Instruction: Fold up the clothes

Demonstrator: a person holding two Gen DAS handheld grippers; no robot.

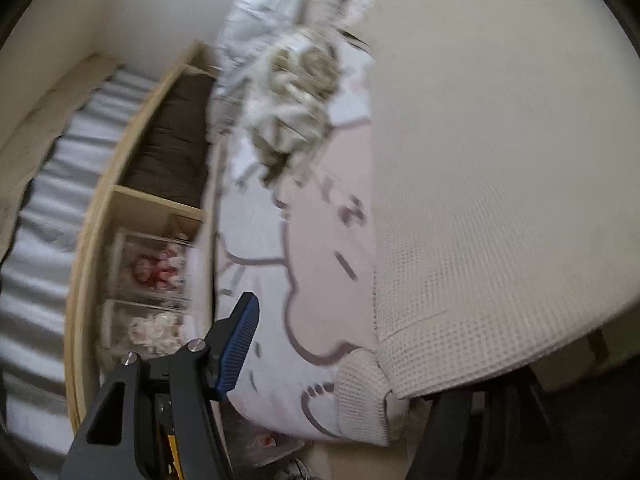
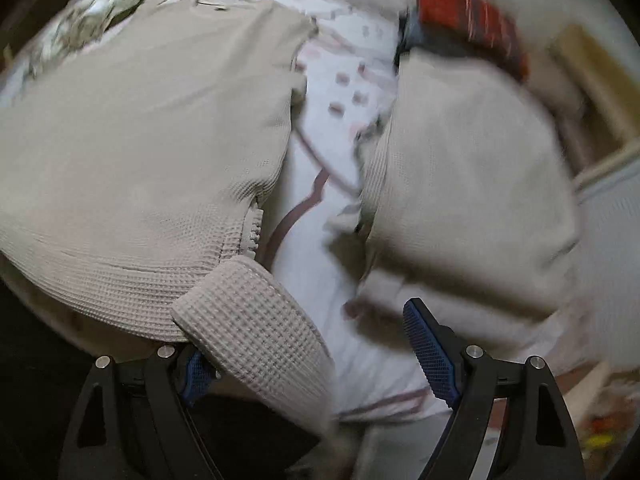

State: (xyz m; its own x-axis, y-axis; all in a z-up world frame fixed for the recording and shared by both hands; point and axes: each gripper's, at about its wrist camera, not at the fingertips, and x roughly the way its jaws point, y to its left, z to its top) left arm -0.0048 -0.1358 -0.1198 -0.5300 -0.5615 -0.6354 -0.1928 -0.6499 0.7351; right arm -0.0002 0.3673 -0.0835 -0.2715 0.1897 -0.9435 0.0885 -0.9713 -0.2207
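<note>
Fingers (image 2: 430,350) of my right gripper (image 2: 316,360) stand wide, a sweater (image 2: 140,140) cuff (image 2: 256,332) between them, ungripped. Left gripper's (image 1: 240,344) state I cannot tell. Soft, limp knit on the bed (image 2: 340,120); I judge the cuff the best hold.

left wrist: close, facing bed | right wrist: close | shared: waffle garment (image 1: 480,160)

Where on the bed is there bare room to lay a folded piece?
Free: the printed sheet strip between the two beige waffle garment halves, and the sheet between the garment and the wooden shelf. Crowded: the crumpled clothes pile farther up.
</note>
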